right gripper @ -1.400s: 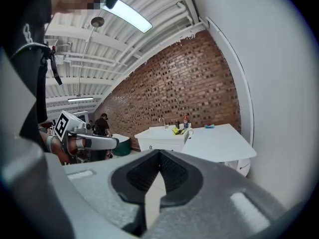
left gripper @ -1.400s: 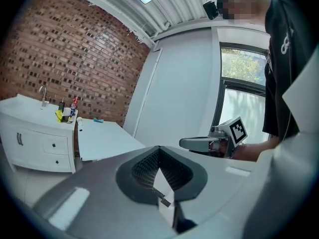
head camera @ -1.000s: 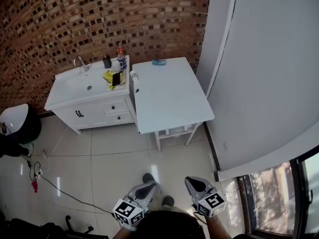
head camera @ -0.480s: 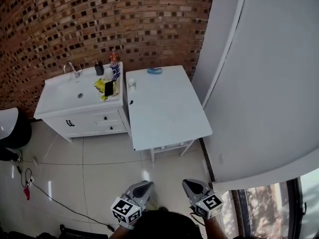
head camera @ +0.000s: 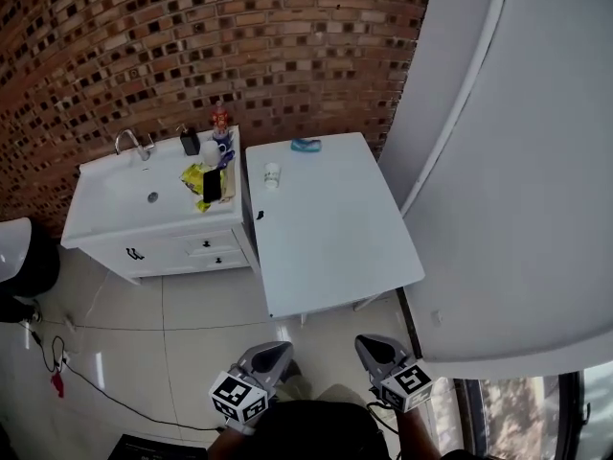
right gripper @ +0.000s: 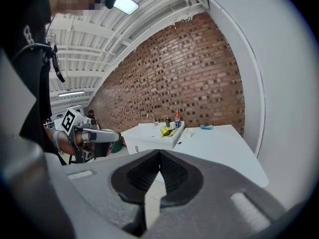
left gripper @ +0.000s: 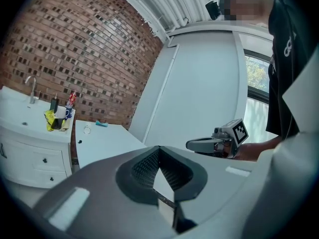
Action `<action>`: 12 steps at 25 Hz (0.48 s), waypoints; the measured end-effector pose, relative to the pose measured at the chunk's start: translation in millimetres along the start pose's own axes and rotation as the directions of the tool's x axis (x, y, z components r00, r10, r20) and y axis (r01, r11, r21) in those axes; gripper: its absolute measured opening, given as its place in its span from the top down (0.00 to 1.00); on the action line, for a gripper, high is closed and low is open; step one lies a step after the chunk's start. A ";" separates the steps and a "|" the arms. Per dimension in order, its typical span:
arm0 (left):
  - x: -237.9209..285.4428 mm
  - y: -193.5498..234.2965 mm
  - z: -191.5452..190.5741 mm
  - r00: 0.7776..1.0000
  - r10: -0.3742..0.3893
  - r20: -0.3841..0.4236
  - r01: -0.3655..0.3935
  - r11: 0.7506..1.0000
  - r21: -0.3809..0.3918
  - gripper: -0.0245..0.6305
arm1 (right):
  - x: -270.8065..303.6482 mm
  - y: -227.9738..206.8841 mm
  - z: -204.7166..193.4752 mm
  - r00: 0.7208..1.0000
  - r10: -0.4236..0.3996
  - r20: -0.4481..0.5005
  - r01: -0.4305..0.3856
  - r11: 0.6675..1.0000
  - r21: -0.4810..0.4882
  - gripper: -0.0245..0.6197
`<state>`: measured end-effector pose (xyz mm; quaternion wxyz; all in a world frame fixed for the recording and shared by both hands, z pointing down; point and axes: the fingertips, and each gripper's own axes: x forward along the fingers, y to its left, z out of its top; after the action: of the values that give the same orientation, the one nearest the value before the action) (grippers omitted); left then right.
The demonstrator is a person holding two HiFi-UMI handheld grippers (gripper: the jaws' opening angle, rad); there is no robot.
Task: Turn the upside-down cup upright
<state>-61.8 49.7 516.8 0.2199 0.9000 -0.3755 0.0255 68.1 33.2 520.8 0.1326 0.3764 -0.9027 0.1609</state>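
A small white cup stands on the far left part of the white table, too small to tell which end is up. The same cup is a speck in both gripper views. My left gripper and right gripper hang low over the floor, well short of the table's near edge. Each has its jaws shut with nothing between them. In the left gripper view the left gripper points at the table, and the right gripper does the same in its own view.
A blue object lies at the table's far edge. Left of the table stands a white sink cabinet with a tap, bottles and a yellow cloth. A brick wall runs behind, and a white wall closes the right side.
The head view has shifted, so the table and cabinet sit a little lower and larger in it. Both grippers stay low and shut in the same spot.
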 end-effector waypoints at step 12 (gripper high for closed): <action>61.9 66.1 20.3 0.998 0.039 -0.050 -0.040 0.999 -0.011 0.94 | 63.1 -64.8 10.5 0.999 0.027 -0.040 -0.026 0.999 0.040 0.98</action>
<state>-65.2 -40.9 536.4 0.2339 0.8902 -0.3878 0.0500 70.7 -54.1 546.3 0.1410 0.3636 -0.9014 0.1881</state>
